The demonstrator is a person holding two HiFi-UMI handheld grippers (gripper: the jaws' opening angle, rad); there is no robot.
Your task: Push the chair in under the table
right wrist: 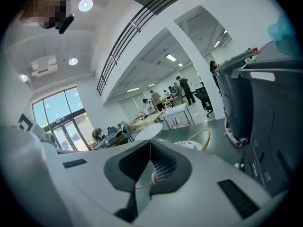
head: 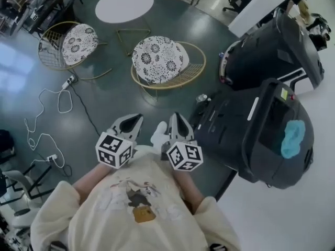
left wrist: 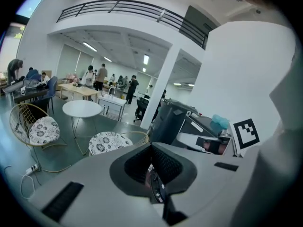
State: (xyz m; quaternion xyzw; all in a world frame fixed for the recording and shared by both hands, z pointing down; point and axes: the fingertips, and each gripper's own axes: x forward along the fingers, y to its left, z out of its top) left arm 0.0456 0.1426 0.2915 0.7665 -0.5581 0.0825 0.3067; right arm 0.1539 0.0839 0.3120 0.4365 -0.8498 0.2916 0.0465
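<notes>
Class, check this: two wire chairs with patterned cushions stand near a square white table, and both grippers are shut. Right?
Wrong: the head view shows the white table is round, not square. The two wire chairs with patterned cushions stand near it, and the left gripper and right gripper are shut.

The left gripper [head: 137,118] and right gripper [head: 176,116] are held side by side just ahead of the chest [head: 137,192], both pointed forward and slightly downward. Jaws of each are seen closed, nothing between.
</notes>
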